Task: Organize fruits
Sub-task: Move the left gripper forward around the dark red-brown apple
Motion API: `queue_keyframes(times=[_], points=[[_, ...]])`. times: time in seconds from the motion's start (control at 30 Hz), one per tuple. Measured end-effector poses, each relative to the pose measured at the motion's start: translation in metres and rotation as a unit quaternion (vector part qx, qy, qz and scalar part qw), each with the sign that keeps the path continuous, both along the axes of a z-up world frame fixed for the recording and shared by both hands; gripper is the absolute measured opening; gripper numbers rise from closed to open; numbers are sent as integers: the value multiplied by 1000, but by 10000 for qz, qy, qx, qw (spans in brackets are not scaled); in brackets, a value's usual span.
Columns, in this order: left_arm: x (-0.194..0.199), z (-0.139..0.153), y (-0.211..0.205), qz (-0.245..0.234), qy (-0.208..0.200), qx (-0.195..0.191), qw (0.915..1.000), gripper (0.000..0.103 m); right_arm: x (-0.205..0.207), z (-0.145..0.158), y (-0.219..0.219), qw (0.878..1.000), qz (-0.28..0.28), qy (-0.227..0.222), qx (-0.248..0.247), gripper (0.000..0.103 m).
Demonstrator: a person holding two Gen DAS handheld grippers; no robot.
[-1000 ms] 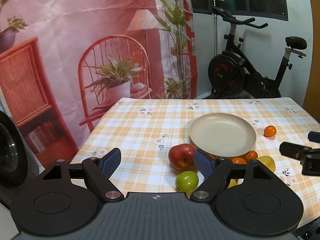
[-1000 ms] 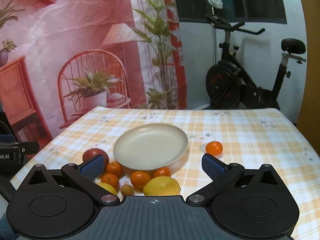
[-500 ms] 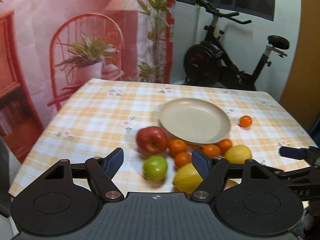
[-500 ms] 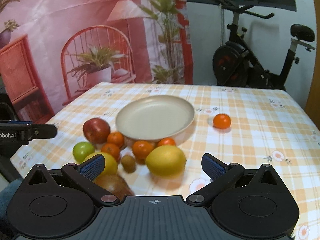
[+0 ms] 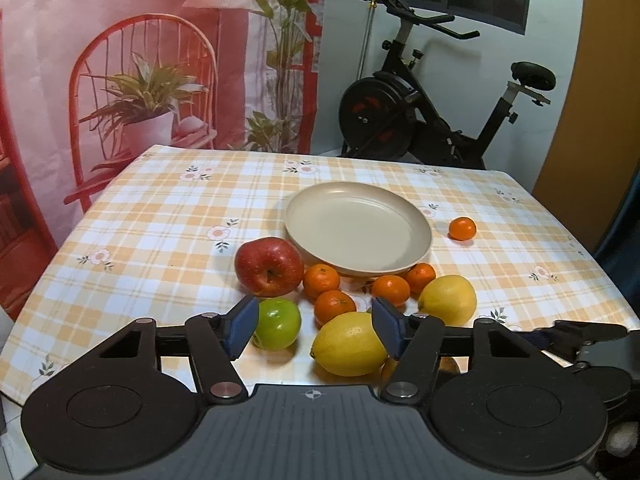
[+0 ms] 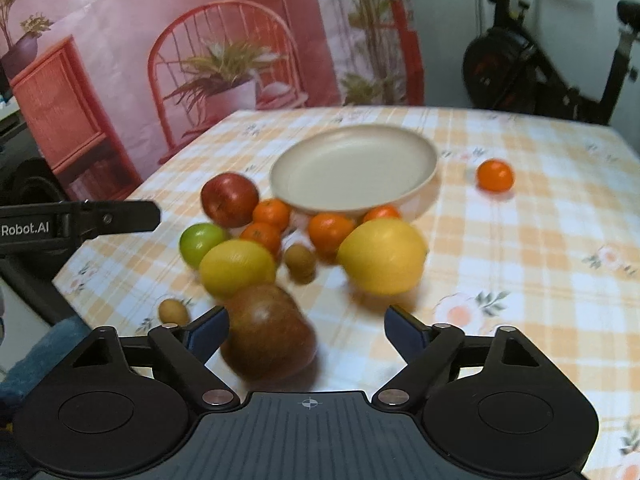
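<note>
A beige plate [image 5: 352,220] lies mid-table with nothing on it. In front of it cluster a red apple [image 5: 269,266], a green apple [image 5: 278,323], two lemons [image 5: 348,344] [image 5: 448,300] and several tangerines [image 5: 321,281]. One tangerine [image 5: 462,228] lies alone to the plate's right. My left gripper [image 5: 314,326] hovers over the near fruit, its jaws closing, with no pad on any fruit. My right gripper [image 6: 306,332] is also closing. A brownish-red fruit [image 6: 268,332] sits low between its fingers, near the left one and not pressed. A kiwi [image 6: 299,262] lies further in.
The checked tablecloth [image 5: 168,232] covers the table, whose left edge drops off near a smaller kiwi [image 6: 173,312]. Each gripper shows in the other's view: the left gripper [image 6: 80,220], the right gripper [image 5: 580,334]. An exercise bike [image 5: 432,104] and a printed backdrop [image 5: 140,60] stand behind.
Both grippers have sunk and tipped down toward the fruit, so the cluster looks larger and nearer. The jaws of both have narrowed. No fruit has moved.
</note>
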State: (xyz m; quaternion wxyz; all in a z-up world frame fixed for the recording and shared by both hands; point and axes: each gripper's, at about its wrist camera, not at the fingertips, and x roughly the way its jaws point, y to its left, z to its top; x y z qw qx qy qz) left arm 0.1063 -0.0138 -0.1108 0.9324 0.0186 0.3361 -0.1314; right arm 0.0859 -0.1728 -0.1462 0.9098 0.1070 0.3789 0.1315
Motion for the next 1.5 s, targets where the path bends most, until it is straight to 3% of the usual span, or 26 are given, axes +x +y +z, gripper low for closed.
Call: queue_keyframes(times=[0.37,0.5,0.73,1.13,1.33,1.5], points=[[3,-14,-2,-101,230,-47,9997,60,17,-19,9,9979,319,368,428,76],[4,-17,-3,-135,284,-62,9995,58,20,-27,11,9955,455,576,595,62],[1,-20,-3,-166,322,-80,9993,57,20,-30,11,9951,455,569,662,60],[4,-23,-6,-231,425,-128,9987,57,11,-23,-1,9993,-29,140,-352,60],[22,-23,-10,-338,891,-244,9951,51,9,-21,3,9989,46,82,-460,60],[27,-19,-28,-649,909,-192,9936,51,4,-16,5,9988,164,-40,-466,60]])
